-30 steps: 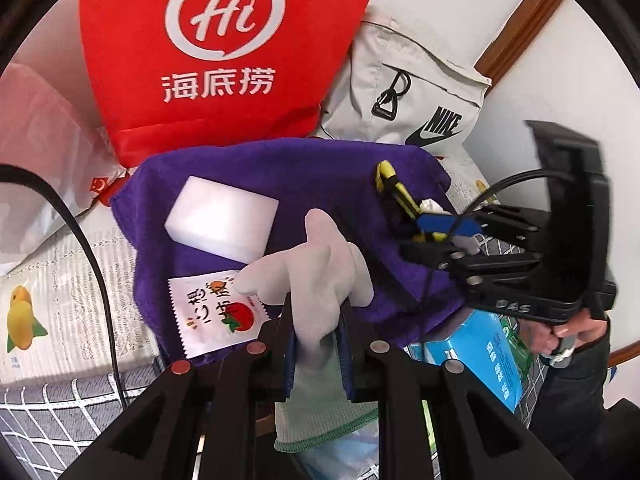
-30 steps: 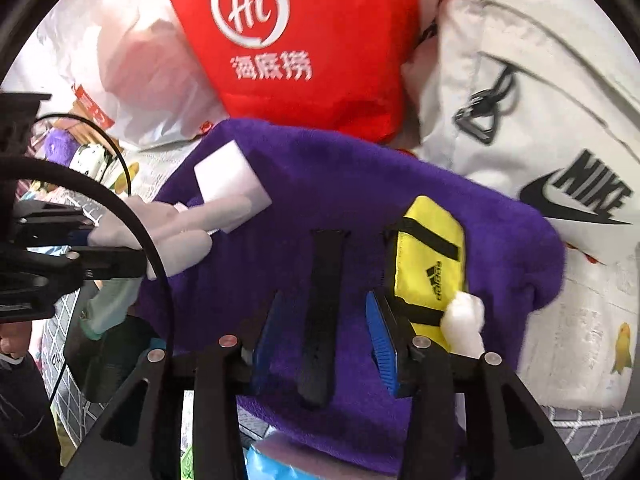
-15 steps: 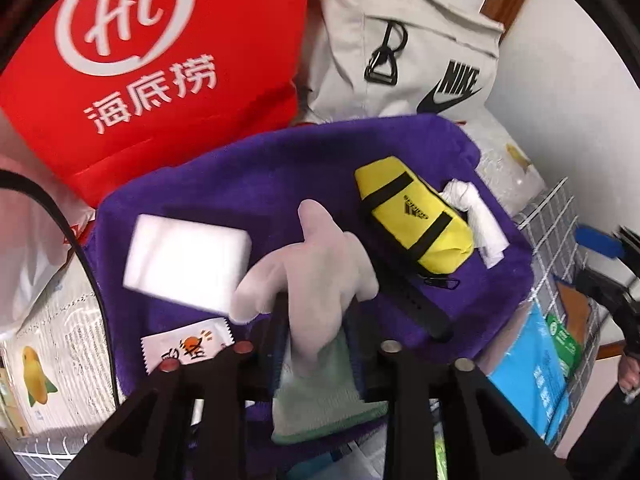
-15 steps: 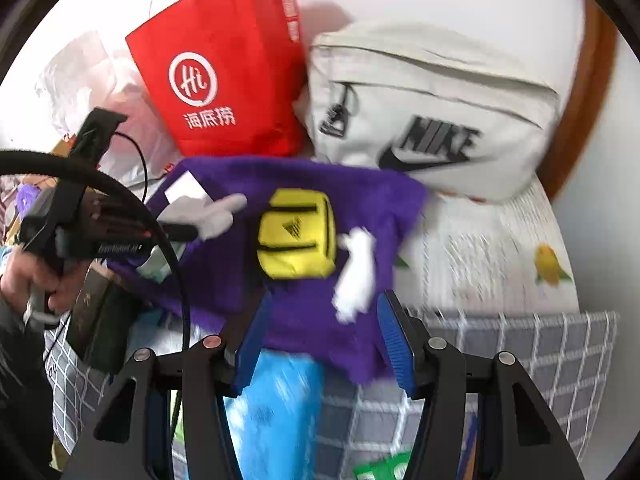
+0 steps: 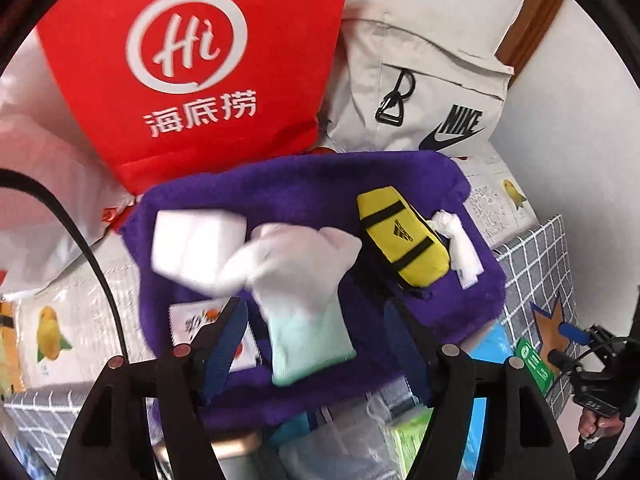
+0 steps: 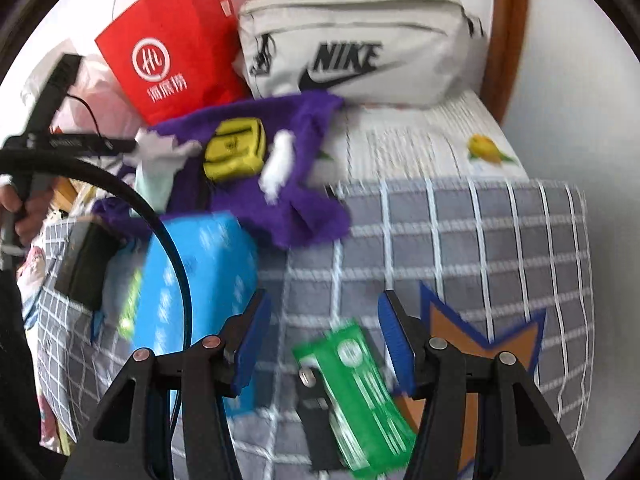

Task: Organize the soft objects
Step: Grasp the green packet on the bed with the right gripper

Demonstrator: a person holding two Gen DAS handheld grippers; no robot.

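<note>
Lying on the purple towel [image 5: 304, 184], near its middle: a white glove [image 5: 304, 276] with a pale green cuff, fingers spread toward the far edge, cuff toward the camera. Sitting between the two blue-padded fingers of the left gripper [image 5: 316, 344], whose jaws stand wide apart, with neither pad touching the glove; cuff end nearly level with the fingertips, gaps of purple showing on both sides. Somewhat blurred, so finer contact hard to judge.

Elsewhere on the purple towel: a white foam block [image 5: 192, 244] at the left, its right end overlapped by the glove fingers; a small printed sachet [image 5: 200, 324] at the near left, partly hidden behind the left finger; a yellow pouch [image 5: 404, 240] with black straps at the right, and a crumpled white tissue [image 5: 460, 248] just beside it, farther right. Behind the towel, a red paper bag [image 5: 192, 64] and a pale Nike bag [image 5: 424, 92] standing against the wall.

From the right wrist view, the same towel [image 6: 296, 200] seen well ahead, with the glove [image 6: 156, 164] at its left and the left gripper [image 6: 120, 145] reaching in over it. Right gripper [image 6: 324, 340] also spread wide, holding nothing, hovering off the towel's near edge above a grey checked cloth [image 6: 460, 236]; a green packet [image 6: 360, 392] lying below the gap between the jaws, a blue packet [image 6: 200, 280] to its left, partly under the towel's front edge
</note>
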